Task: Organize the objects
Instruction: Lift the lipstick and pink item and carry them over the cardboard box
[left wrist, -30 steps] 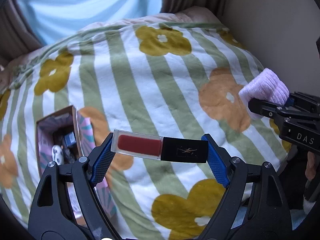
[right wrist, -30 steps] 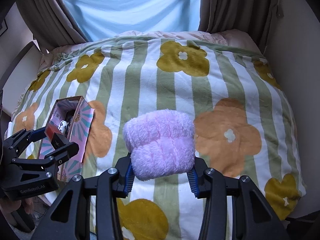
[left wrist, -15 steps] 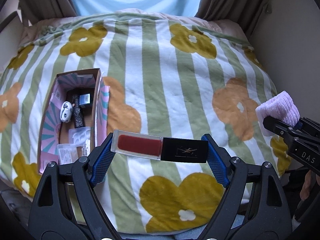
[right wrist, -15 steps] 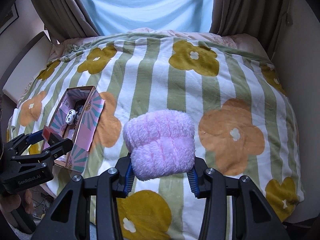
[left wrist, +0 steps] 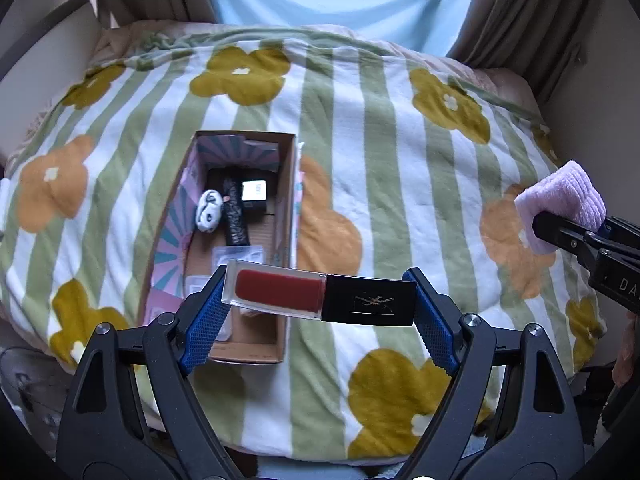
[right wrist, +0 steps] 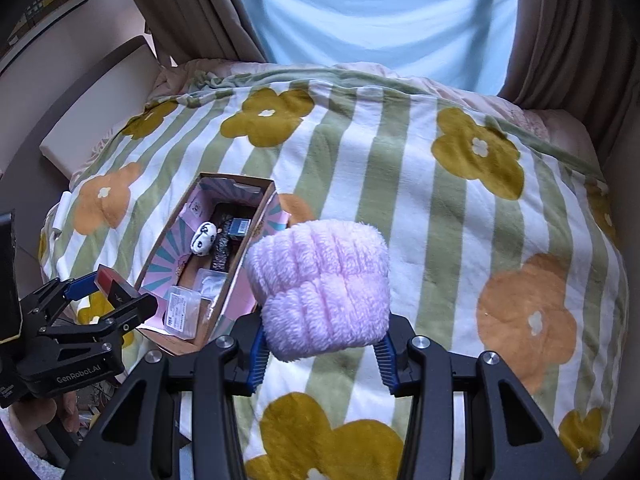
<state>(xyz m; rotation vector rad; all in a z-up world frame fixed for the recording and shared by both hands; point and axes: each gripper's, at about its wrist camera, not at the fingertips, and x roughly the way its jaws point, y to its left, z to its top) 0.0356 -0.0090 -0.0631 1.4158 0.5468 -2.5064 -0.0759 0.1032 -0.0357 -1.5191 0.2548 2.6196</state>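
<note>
My left gripper (left wrist: 320,306) is shut on a red lip-gloss tube with a black cap (left wrist: 320,297), held crosswise above the near end of an open cardboard box (left wrist: 285,216). The box lies on the bed and holds a small white panda figure (left wrist: 209,211), a black tube, a dark little box and clear packets. My right gripper (right wrist: 322,354) is shut on a fluffy pink headband (right wrist: 320,284), held above the blanket just right of the box (right wrist: 260,222). Each gripper shows at the edge of the other's view, the left one (right wrist: 108,298) and the right one (left wrist: 560,232).
A striped blanket with yellow and orange flowers (left wrist: 400,168) covers the bed. Curtains (right wrist: 560,20) and a pale blue window shade (right wrist: 380,8) stand behind it. A wall runs along the right, a headboard panel (right wrist: 92,100) at the left.
Both grippers have swung left with their loads. The left gripper with the lip gloss now hangs over the box's near end; the box has come to the middle of both views.
</note>
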